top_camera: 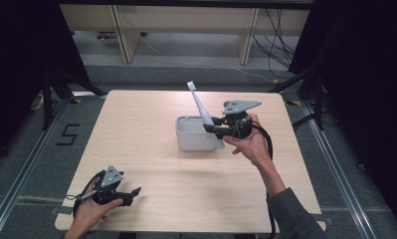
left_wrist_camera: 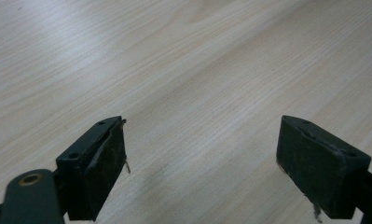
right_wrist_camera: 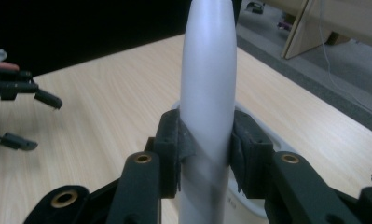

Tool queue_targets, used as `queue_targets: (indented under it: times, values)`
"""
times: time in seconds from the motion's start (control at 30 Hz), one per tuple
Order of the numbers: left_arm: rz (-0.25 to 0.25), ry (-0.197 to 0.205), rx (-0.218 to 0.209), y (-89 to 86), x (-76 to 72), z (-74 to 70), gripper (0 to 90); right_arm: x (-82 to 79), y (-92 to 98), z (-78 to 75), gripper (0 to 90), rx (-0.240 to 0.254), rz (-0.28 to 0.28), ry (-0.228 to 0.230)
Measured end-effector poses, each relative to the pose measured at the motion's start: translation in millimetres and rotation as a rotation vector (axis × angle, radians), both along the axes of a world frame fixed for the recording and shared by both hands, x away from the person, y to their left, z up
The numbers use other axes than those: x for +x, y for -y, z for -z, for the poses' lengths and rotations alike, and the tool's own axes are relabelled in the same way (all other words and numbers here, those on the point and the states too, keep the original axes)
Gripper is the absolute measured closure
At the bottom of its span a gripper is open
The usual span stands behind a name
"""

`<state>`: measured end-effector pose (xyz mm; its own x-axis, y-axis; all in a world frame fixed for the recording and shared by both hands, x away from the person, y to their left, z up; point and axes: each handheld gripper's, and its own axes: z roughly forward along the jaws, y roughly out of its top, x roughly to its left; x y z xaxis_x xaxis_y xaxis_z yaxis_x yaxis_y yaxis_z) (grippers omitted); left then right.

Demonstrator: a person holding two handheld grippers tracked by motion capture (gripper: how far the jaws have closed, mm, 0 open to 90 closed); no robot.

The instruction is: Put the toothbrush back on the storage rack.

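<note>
We see a pale wooden bench (top_camera: 151, 129) from above, with a person's two hands coming in from the near edge, each holding a black two-jaw claw. The right claw (top_camera: 209, 124) is clamped on the handle of a white electric toothbrush (top_camera: 202, 110), which stands tilted, its brush head up and leaning toward the far left, its lower end beside the right wall of a small white square box (top_camera: 188, 142) at the middle of the bench. From the right claw's own camera, the jaws press both sides of the smooth rounded handle (right_wrist_camera: 207, 93). The left claw (top_camera: 131, 195) rests low near the front left corner, jaws spread wide and empty over bare wood. We judge the handle slippery: it could twist or slide in the grip, or its lower end could catch the box wall and shove the box.
</note>
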<state>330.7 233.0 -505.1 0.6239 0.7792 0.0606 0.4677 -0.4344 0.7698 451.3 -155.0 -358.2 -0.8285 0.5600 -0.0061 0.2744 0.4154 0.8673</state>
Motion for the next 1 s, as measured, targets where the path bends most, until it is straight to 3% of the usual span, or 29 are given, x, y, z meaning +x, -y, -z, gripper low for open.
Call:
queue_targets:
  times: [0.13,0.27,0.3,0.33,0.37,0.43,0.5,0.57,0.63,0.67,0.7,0.87,0.93,1.0]
  values:
    - [0.002,0.0,-0.001,-0.1,0.0,0.0,15.1,6.9,-4.3,-5.0,66.6,0.026,0.005,0.024]
    - [0.007,0.001,-0.003,-0.3,0.4,-0.4,15.1,15.9,-8.9,-9.7,66.6,0.085,0.02,0.037]
    - [0.018,-0.003,0.025,-1.8,0.4,-1.7,15.1,17.9,-11.1,-10.2,66.6,0.087,0.023,0.044]
    - [0.027,-0.003,0.037,-2.7,0.6,-2.3,15.1,21.4,-13.3,-10.6,66.6,0.081,0.036,0.079]
    - [0.025,-0.004,0.037,-2.5,0.6,-2.4,15.1,24.1,-17.4,-11.0,66.6,0.095,0.043,0.05]
    - [0.047,0.031,0.067,-4.2,4.1,-2.7,15.1,28.8,-20.4,-11.2,66.6,0.103,0.045,0.073]
    - [0.024,-0.001,0.036,-2.7,0.4,-2.3,15.1,30.8,-22.4,-10.8,66.6,0.114,0.049,0.075]
    - [0.027,0.001,0.042,-2.9,1.1,-2.4,15.1,35.5,-25.5,-9.4,66.6,0.121,0.058,0.078]
    - [0.024,0.028,0.039,-2.2,1.9,-1.2,15.1,40.8,-29.0,-6.9,66.6,0.127,0.069,0.089]
    - [0.026,0.008,0.034,-2.3,0.7,-1.9,15.1,43.1,-31.6,-5.3,66.6,0.131,0.07,0.07]
    - [0.027,0.0,0.039,-2.7,0.3,-2.4,15.1,45.5,-33.1,-4.3,66.6,0.125,0.074,0.083]
    - [0.027,0.008,0.042,-2.7,0.3,-2.8,15.2,51.7,-43.8,3.3,66.6,0.133,0.094,0.086]
    - [0.022,0.005,0.017,-1.2,0.3,-1.4,15.1,54.7,-47.1,6.4,66.6,0.11,0.097,0.097]
    - [0.023,0.01,0.023,-1.2,0.5,-1.3,15.2,58.5,-49.4,10.8,66.6,0.112,0.097,0.095]
